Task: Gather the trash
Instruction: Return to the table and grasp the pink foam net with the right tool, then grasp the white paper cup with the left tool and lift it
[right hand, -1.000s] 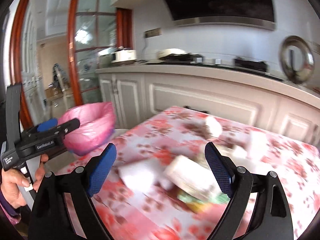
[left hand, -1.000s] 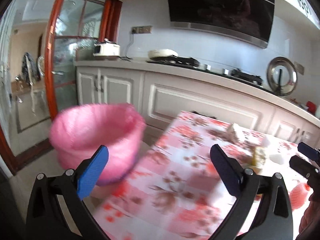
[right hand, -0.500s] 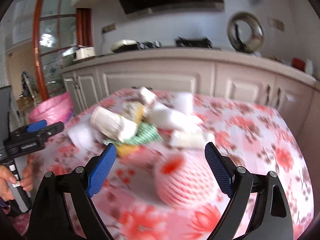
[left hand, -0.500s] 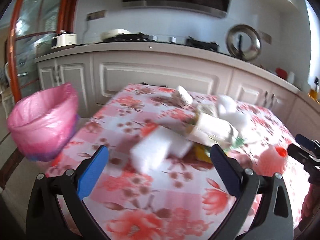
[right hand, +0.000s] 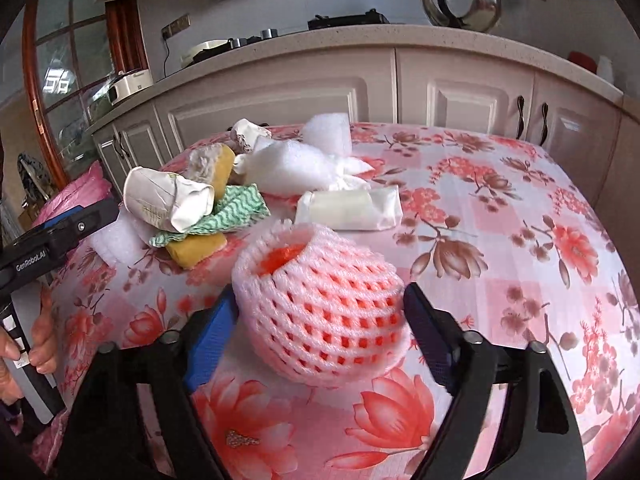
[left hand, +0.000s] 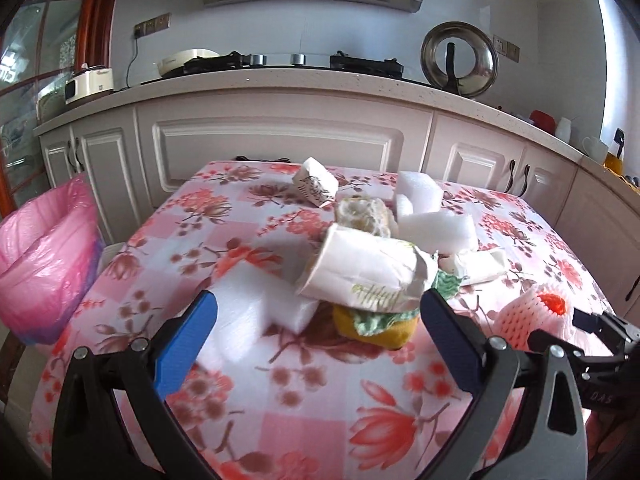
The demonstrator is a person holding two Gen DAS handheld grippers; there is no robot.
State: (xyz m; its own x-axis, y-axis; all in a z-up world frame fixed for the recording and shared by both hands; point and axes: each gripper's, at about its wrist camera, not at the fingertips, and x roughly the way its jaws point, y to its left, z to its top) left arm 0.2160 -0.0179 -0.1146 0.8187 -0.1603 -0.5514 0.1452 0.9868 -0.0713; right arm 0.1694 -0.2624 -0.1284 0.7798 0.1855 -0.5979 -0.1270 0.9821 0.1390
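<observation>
Right gripper closing around foam net; pink bin clear in left view only.

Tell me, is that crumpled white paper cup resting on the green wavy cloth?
Touching. In the right wrist view the paper cup lies on its side directly on the green cloth, with no gap between them.

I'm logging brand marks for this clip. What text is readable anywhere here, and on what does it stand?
"GenRobot.AI": on the left gripper's black body, seen from the right wrist.
"DAS": partial letters on the right gripper's body, rest cut off.
Print on the crumpled paper wrapper: unreadable.
</observation>
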